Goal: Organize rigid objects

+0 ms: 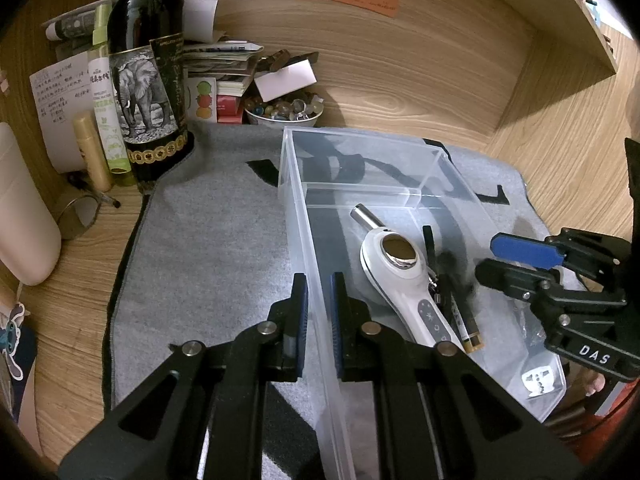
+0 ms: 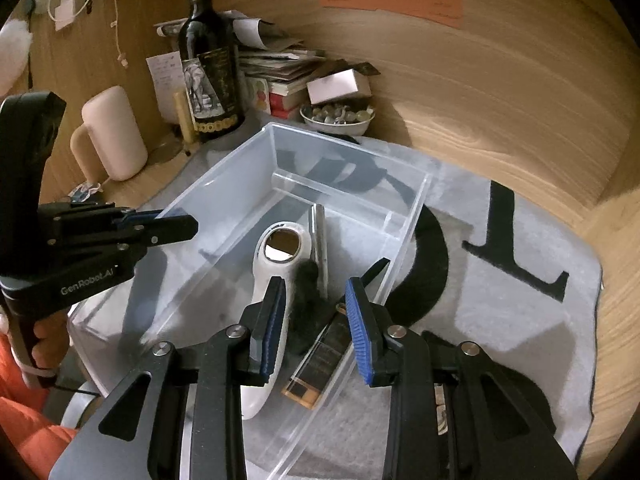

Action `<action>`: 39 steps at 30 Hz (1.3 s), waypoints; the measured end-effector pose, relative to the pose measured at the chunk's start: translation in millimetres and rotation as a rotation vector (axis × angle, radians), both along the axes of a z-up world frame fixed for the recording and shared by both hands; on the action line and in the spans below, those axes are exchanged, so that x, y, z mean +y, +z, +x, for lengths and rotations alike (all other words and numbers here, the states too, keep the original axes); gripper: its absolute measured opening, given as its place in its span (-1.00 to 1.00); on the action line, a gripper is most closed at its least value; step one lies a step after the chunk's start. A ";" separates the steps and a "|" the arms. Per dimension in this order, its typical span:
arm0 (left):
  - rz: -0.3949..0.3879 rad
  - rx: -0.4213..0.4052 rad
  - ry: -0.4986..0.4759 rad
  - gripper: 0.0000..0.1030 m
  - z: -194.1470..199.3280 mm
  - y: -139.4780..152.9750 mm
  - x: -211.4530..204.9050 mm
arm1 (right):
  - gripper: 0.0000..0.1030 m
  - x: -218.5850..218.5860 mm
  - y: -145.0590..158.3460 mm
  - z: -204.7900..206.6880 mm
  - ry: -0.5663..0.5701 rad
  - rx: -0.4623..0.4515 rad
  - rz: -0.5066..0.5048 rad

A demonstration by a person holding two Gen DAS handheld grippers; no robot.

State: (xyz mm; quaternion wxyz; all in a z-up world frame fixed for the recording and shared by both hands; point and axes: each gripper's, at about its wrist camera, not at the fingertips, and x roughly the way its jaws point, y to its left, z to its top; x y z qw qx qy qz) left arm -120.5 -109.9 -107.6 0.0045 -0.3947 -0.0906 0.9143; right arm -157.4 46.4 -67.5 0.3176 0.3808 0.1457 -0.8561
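Left gripper (image 1: 319,300): jaws clamping the near wall of the clear bin (image 1: 308,240), one either side. Right gripper (image 2: 316,320): jaws standing apart, gripping nothing, hovering over the bin. Between and just beyond them, lying inside: white handheld device (image 2: 272,280), black furry item (image 2: 306,300), dark tube (image 2: 320,356). Bin resting on grey mat (image 1: 208,248).

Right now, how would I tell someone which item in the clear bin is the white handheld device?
Find the clear plastic bin on the grey towel. Inside its large compartment lies the white handheld device. Unlike the dark, slim items beside it, it is white, paddle-shaped, with a shiny oval metal plate on its head.
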 end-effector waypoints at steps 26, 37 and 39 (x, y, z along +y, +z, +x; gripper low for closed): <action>-0.001 0.001 -0.002 -0.81 -1.5 0.0 0.9 | -0.26 102.2 -2.0 -3.4 -0.311 -0.026 0.001; 0.000 0.001 -0.002 -0.81 -1.2 -0.2 0.6 | -0.26 99.6 -57.4 -25.6 -0.318 -0.181 0.072; 0.001 0.002 -0.002 -0.81 -1.7 -0.1 1.6 | -0.26 94.7 -59.2 -27.4 -0.303 -0.164 0.095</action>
